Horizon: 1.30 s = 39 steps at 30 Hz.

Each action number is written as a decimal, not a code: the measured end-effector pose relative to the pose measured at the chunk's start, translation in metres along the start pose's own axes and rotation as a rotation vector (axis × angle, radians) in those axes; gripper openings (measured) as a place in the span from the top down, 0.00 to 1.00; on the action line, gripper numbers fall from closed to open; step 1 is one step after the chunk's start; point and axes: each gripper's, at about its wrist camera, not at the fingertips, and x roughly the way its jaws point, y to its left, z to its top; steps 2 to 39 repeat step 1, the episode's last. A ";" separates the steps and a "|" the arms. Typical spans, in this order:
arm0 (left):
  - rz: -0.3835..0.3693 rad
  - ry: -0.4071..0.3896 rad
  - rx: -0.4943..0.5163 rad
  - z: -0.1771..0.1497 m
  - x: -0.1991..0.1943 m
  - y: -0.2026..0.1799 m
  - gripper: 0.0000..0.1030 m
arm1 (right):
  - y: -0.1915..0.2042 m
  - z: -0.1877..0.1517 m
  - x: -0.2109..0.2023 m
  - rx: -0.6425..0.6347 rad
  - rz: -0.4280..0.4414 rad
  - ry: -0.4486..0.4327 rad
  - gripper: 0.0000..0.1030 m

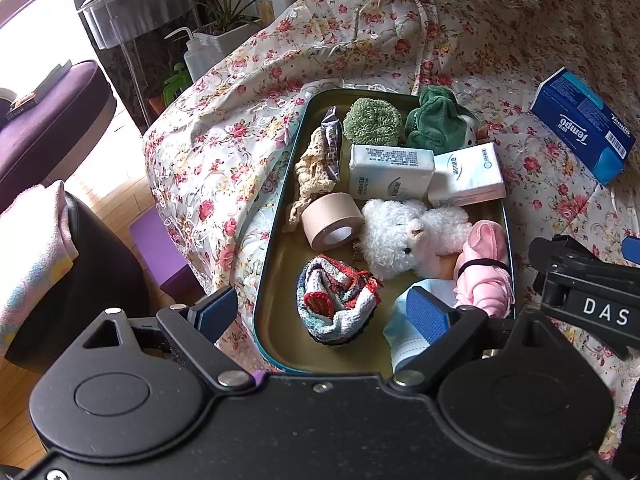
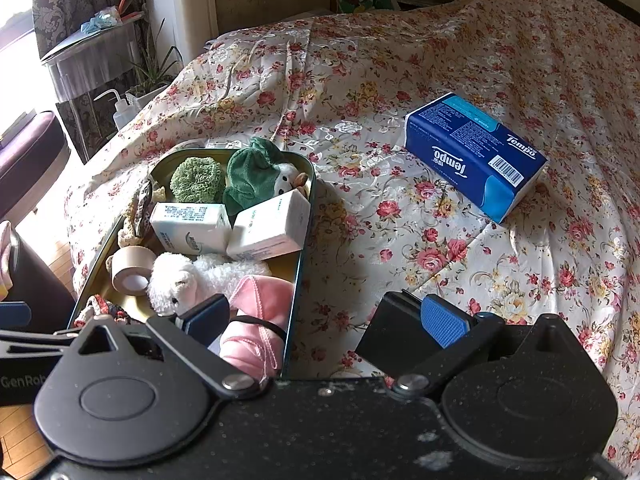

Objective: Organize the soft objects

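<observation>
item: blue tempo tissue pack (image 2: 476, 156), lying flat on the floral bedspread (image 2: 400, 80), well apart from the tray (image 2: 302, 248), to its right; the one soft piece not yet in it.
tray contents: white plush bear (image 1: 404, 236), pink cloth bundle (image 1: 486, 272), two white tissue packs (image 1: 390, 172), green knitted scrubber (image 1: 374, 122), green plush (image 1: 434, 120), striped knit cloth (image 1: 336, 296), tape roll (image 1: 330, 222), face mask (image 1: 404, 340).
right gripper (image 2: 332, 324): jaws wide apart, holding nothing.
left gripper (image 1: 324, 316): jaws wide apart, holding nothing, over the tray's near end.
handling note: likely next, right gripper spans the pack's narrow sides, squeezes gently; free tray space looks scarce.
</observation>
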 end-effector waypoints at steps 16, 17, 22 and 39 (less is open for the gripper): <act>0.000 0.000 -0.001 0.000 0.000 0.000 0.14 | 0.000 0.000 0.000 0.001 0.000 0.000 0.00; 0.000 0.000 -0.001 0.000 0.000 0.000 0.14 | 0.000 0.000 0.000 0.001 0.000 0.000 0.00; 0.000 0.000 -0.001 0.000 0.000 0.000 0.14 | 0.000 0.000 0.000 0.001 0.000 0.000 0.00; 0.000 0.000 -0.001 0.000 0.000 0.000 0.14 | 0.000 0.000 0.000 0.001 0.000 0.000 0.00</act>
